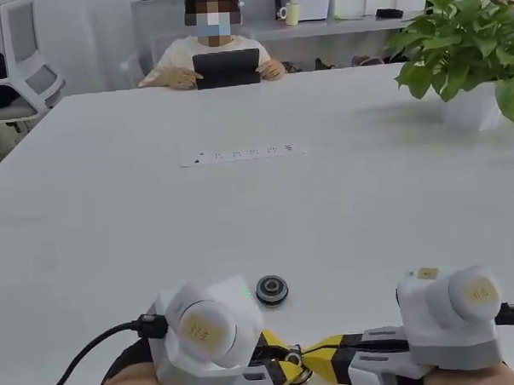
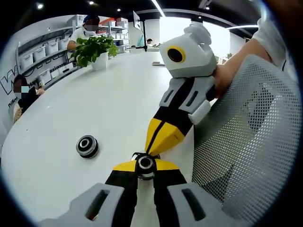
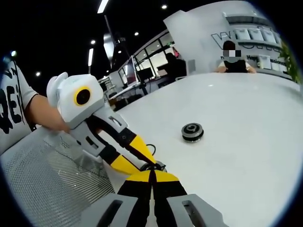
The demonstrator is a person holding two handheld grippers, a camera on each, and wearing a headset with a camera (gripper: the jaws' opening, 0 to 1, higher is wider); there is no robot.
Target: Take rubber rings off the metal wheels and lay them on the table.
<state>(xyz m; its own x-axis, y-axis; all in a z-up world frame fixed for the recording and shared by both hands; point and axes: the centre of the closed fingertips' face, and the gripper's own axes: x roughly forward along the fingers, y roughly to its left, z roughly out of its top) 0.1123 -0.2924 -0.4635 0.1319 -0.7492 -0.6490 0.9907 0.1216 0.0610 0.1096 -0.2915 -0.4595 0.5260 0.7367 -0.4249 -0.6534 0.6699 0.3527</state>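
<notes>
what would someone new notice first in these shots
Two yellow-tipped grippers meet at the near edge of the white table: the left gripper is shut on a small metal wheel, and the right gripper has its closed tip against that wheel's rim. A second wheel lies loose just beyond them, and a leafy potted plant stands at the far right.

wheel (image 1: 271, 290) on table (image 1: 241, 210), plant (image 1: 463, 30) far right
</notes>
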